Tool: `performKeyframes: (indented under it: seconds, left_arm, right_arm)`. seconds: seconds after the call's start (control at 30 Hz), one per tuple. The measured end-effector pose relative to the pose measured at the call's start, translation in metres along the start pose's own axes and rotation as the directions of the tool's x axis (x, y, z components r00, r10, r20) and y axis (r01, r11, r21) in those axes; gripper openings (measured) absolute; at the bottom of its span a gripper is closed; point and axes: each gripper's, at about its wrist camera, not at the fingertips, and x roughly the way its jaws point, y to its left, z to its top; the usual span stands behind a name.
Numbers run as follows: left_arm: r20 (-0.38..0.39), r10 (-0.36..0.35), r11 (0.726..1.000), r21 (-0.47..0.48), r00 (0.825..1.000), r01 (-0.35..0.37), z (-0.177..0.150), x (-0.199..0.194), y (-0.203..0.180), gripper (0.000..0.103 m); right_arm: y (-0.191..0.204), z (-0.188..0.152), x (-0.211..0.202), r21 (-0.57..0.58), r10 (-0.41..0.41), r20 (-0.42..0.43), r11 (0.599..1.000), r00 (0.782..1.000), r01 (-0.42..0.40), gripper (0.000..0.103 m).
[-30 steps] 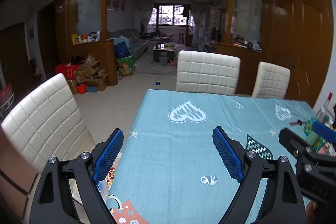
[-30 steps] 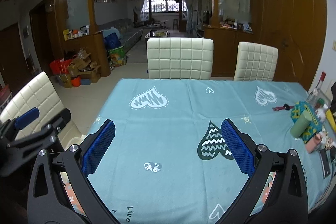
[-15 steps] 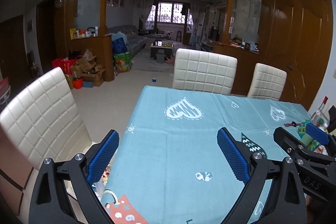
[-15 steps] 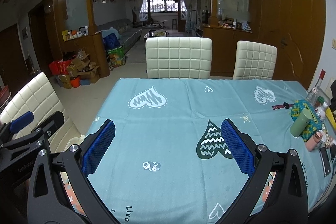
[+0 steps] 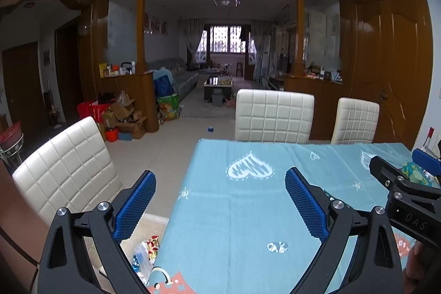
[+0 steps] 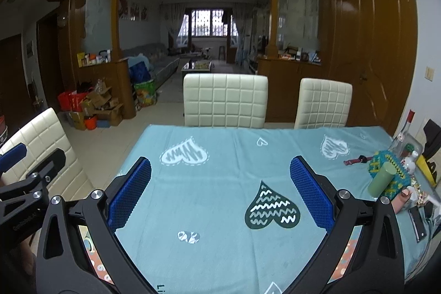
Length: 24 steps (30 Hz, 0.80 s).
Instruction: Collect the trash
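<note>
A table with a teal heart-print cloth [image 5: 248,205] fills the lower part of both views; it also shows in the right wrist view [image 6: 220,183]. My left gripper [image 5: 220,200] is open and empty, held above the table's left edge. My right gripper [image 6: 220,189] is open and empty above the middle of the table. Crumpled wrappers and plastic [image 5: 146,252] lie low beside the table's left edge, below my left fingers. The right gripper's body [image 5: 399,192] shows at the right of the left wrist view.
Three white padded chairs stand around the table: one at the left [image 5: 66,172], two at the far side [image 6: 226,101] [image 6: 322,104]. A clutter of a green cylinder [image 6: 381,179], a beaded box, a glass bottle [image 6: 402,137] and small items sits at the table's right edge.
Both grippers have tilted up and pulled back a little, so the room shows higher and the table sits lower. Both stay open and empty.
</note>
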Motion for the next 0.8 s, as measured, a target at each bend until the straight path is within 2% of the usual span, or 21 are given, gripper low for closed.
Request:
performKeyframes:
  seconds: [0.37,0.6,0.8]
  left_arm:
    - [0.060,-0.005,1.000,-0.008,0.998,0.006,0.009,-0.019,0.001,0.095]
    - [0.078,-0.011,1.000,-0.027,0.997,0.013,0.010,-0.029,0.003,0.095]
    - [0.074,-0.035,0.999,0.006,0.997,0.034,0.008,-0.035,-0.004,0.096]
  right_arm:
    - [0.001,0.005,-0.020,-0.012,-0.004,0.029,1.000,1.000,0.005,0.100]
    - [-0.001,0.005,-0.035,-0.014,-0.007,0.045,1.000,0.999,0.008,0.100]
    - [-0.005,0.004,-0.043,-0.007,-0.013,0.057,1.000,0.998,0.013,0.100]
